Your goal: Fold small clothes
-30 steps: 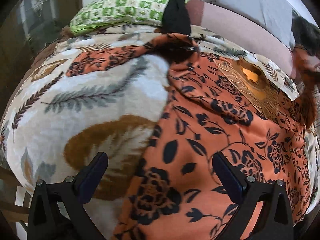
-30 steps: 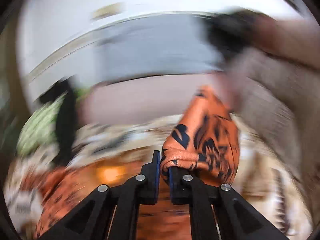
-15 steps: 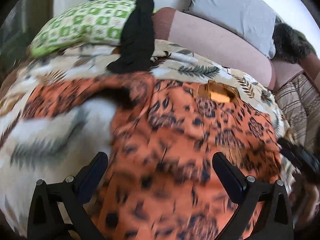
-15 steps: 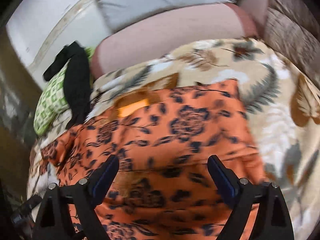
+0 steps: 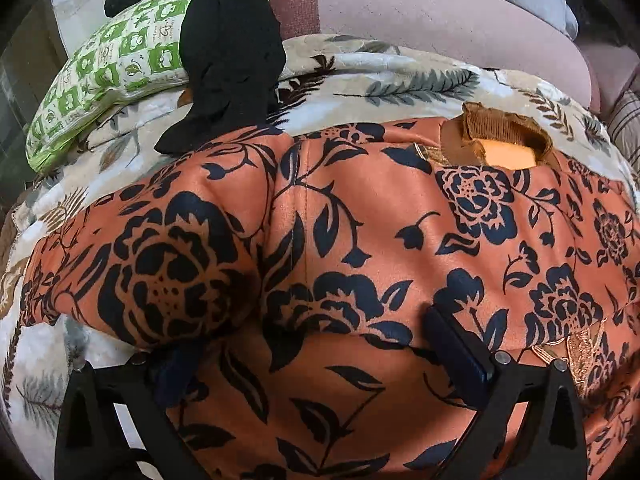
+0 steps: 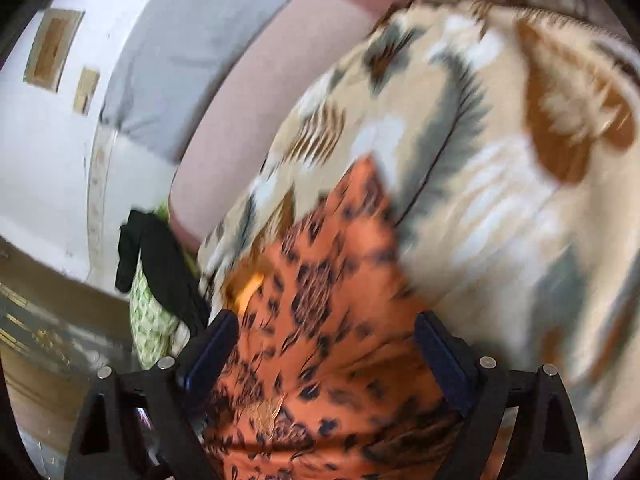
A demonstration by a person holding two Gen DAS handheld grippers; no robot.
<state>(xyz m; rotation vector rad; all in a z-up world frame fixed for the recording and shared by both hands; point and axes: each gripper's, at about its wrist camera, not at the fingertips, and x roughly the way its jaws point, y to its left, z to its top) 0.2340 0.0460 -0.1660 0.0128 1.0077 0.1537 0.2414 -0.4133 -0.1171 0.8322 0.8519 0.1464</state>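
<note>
Two grippers, both with jaws apart and clamping nothing. We note the left gripper [image 5: 320, 344] low over the orange flowered garment [image 5: 400, 240], cloth bulging up between its fingers; the right gripper [image 6: 324, 344] over the same garment [image 6: 320, 320], its view blurred. The garment lies flat just ahead of both, neck opening [image 5: 504, 144] at the far side, its length running away from the jaws. Its folded-in left sleeve [image 5: 152, 264] sits nearest the left hand, which we judge better placed for the next pinch. Beneath: a leaf-print blanket [image 5: 400, 80]. Beyond: a green pillow [image 5: 112, 64], a black cloth [image 5: 228, 48], a pink bolster [image 5: 420, 20], a white wall [image 6: 48, 152].
</note>
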